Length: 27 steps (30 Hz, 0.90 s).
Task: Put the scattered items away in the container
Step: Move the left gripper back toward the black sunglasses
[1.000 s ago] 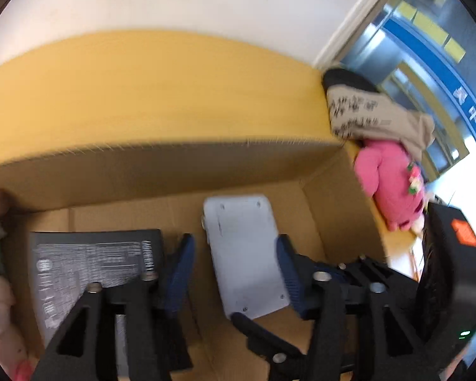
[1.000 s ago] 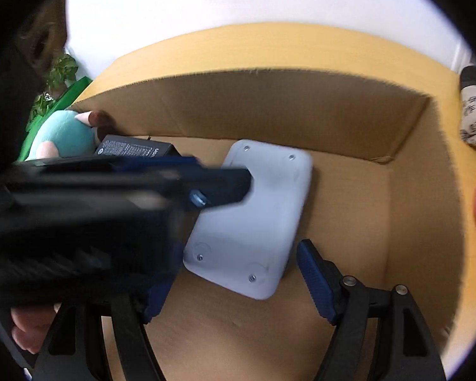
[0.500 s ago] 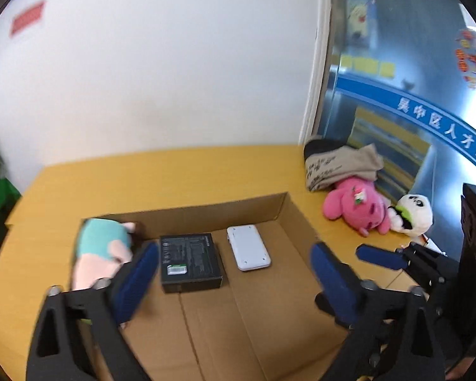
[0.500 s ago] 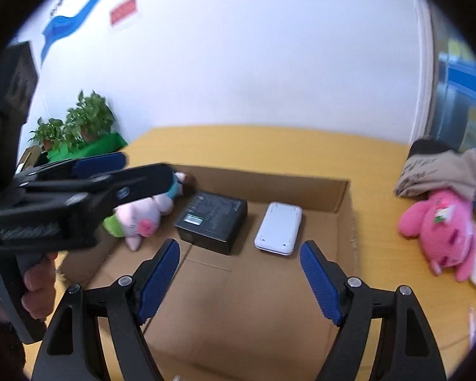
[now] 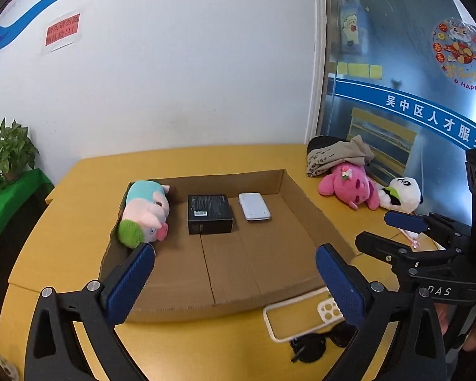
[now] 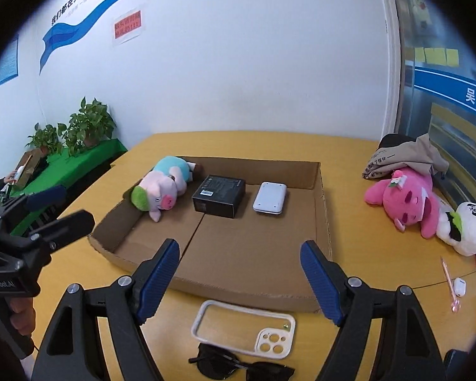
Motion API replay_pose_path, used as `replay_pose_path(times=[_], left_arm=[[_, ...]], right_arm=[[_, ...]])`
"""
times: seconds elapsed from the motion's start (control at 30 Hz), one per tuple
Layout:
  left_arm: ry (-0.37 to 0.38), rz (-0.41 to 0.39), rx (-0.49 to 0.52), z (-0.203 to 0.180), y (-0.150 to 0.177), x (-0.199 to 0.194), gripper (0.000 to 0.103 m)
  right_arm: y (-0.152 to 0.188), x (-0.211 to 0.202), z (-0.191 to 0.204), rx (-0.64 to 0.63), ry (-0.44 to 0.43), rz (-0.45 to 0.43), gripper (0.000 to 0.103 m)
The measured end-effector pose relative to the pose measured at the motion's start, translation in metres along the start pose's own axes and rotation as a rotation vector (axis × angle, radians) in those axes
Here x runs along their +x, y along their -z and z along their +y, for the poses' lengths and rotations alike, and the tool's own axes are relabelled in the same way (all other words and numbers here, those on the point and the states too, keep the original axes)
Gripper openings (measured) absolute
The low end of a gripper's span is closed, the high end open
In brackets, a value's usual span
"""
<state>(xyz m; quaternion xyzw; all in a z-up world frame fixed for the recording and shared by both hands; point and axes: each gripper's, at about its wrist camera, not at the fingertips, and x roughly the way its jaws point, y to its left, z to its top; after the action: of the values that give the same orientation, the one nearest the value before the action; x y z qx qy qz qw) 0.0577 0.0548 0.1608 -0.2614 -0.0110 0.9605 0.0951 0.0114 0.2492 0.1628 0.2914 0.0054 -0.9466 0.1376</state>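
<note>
Left wrist view
- L gripper (image 5: 234, 273): jaws wide apart, nothing btwn them; they have just been opening, now hang over the near edge of the box.
- R gripper (image 5: 384, 231): seen at right edge, side-on, jaws apart, empty.
- Cardboard box (image 5: 320, 219): 1, shallow, open top, on yellow table (image 5: 89, 190).
- In box: 3 things along the far wall – 1 pig plush (image 5: 146, 212) at left, 1 black box (image 5: 209, 209) in middle, 1 white device (image 5: 254, 206) to its right. Apart from one another.
- Outside box, far right: 1 pink plush (image 5: 349, 187), 1 panda plush (image 5: 399, 193) touching it, 1 cloth bundle (image 5: 336, 155) behind them.
- Outside box, near edge: 1 phone case (image 5: 298, 317), 1 pair sunglasses (image 5: 314, 346) just below it, partly hidden by the R finger of the L gripper.

Right wrist view
- R gripper (image 6: 239, 281): jaws apart, nothing btwn, above near wall of box.
- L gripper (image 6: 52, 212): at left edge, hand (image 6: 22, 314) on its grip.
- Cardboard box (image 6: 323, 209): same 3 inside – pig plush (image 6: 161, 187), black box (image 6: 219, 195), white device (image 6: 269, 201).
- On table near edge: phone case (image 6: 244, 328), camera cut-outs at lower right; sunglasses (image 6: 238, 368) touching its lower rim.
- Right side: pink plush (image 6: 406, 200), panda plush (image 6: 469, 228), cloth bundle (image 6: 403, 155), 1 pink pen (image 6: 449, 282), 1 small white case (image 6: 459, 286) beside the pen.
- Backgr.: 2 potted plants (image 6: 76, 130) on green cloth.
</note>
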Motion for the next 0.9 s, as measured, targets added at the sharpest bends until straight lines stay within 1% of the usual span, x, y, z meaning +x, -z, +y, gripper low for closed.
replay_pose_path(times=[0.1, 0.2, 0.27, 0.37, 0.47, 0.53, 0.73, 0.9], left_arm=[[0.001, -0.007, -0.005, -0.003, 0.004, -0.018, 0.103], [0.001, -0.035, -0.005, -0.01, 0.01, -0.033, 0.103], [0.009, -0.034, -0.004, -0.016, 0.015, -0.036, 0.103], [0.036, -0.012, -0.005, -0.026, 0.027, -0.04, 0.103], [0.047, 0.001, 0.016, -0.036, 0.038, -0.046, 0.103], [0.04, 0.006, 0.033, -0.04, 0.043, -0.048, 0.103], [0.055, 0.019, 0.009, -0.03, 0.049, -0.047, 0.103], [0.092, 0.037, -0.014, -0.021, 0.049, -0.033, 0.103]], right_arm=[[0.008, -0.02, 0.002, 0.008, -0.009, -0.023, 0.079], [0.018, -0.035, 0.003, 0.003, 0.004, -0.026, 0.079], [0.025, -0.042, 0.002, 0.003, 0.007, -0.026, 0.079], [0.037, -0.051, 0.0, 0.012, 0.008, -0.02, 0.079], [0.046, -0.052, 0.0, 0.024, 0.004, -0.007, 0.079], [0.051, -0.052, 0.002, 0.023, -0.006, 0.001, 0.079], [0.053, -0.044, 0.012, 0.004, -0.016, 0.018, 0.079], [0.052, -0.034, 0.016, -0.025, -0.029, 0.042, 0.079]])
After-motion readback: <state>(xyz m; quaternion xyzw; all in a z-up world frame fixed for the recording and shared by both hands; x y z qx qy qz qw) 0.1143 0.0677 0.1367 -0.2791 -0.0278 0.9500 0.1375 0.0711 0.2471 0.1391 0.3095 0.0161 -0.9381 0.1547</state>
